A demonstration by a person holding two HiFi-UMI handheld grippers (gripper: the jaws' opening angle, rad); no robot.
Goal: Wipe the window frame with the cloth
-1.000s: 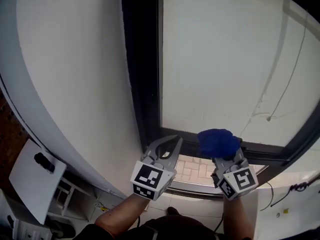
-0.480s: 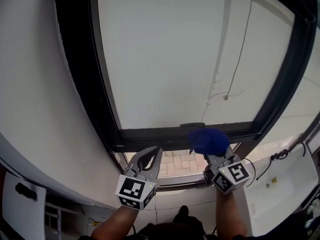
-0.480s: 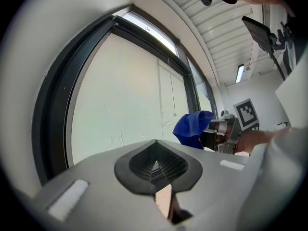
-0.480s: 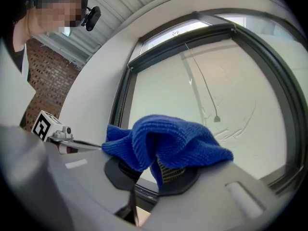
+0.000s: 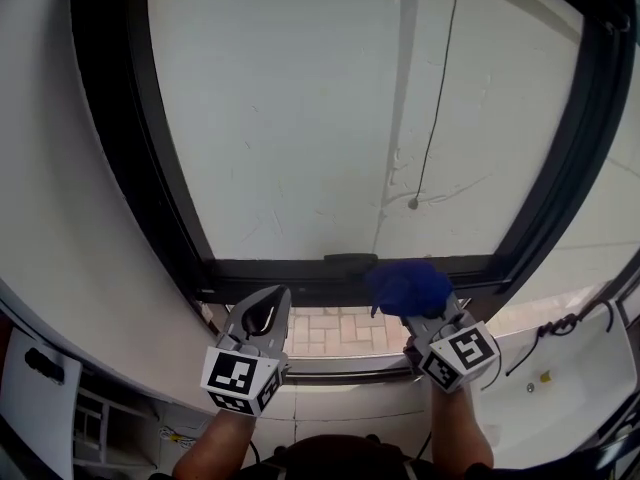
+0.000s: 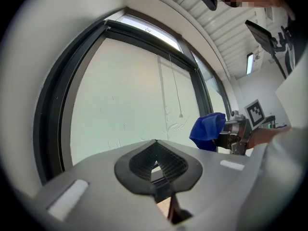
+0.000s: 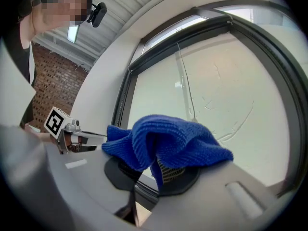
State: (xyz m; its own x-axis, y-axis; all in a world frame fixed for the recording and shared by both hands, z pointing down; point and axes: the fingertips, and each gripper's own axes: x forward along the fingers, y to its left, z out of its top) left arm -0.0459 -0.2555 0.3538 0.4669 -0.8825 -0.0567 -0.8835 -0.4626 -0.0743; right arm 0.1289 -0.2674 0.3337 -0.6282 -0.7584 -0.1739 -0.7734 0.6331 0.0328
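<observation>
- Window frame [image 5: 250,270]: dark; bottom rail at 6 o'clock in the head view
- Left tongs [image 5: 278,300]: 7 o'clock, closed on nothing, just below the rail
- Right tongs [image 5: 418,313]: 5 o'clock, clamped on the cloth
- Cloth [image 5: 405,286]: blue, bunched, at the rail; contact unclear
- Step, as judged: starting the wipe; next, press the cloth to the rail and drag along it
- Containers: none made out

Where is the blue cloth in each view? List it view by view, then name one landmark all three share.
Head view: blue cloth lower centre-right, against the window frame's bottom bar.
Left gripper view: right of centre, before the pane.
Right gripper view: centre, clamped in the right gripper.
Shared landmark: the thin cord hanging down the pane.
</observation>
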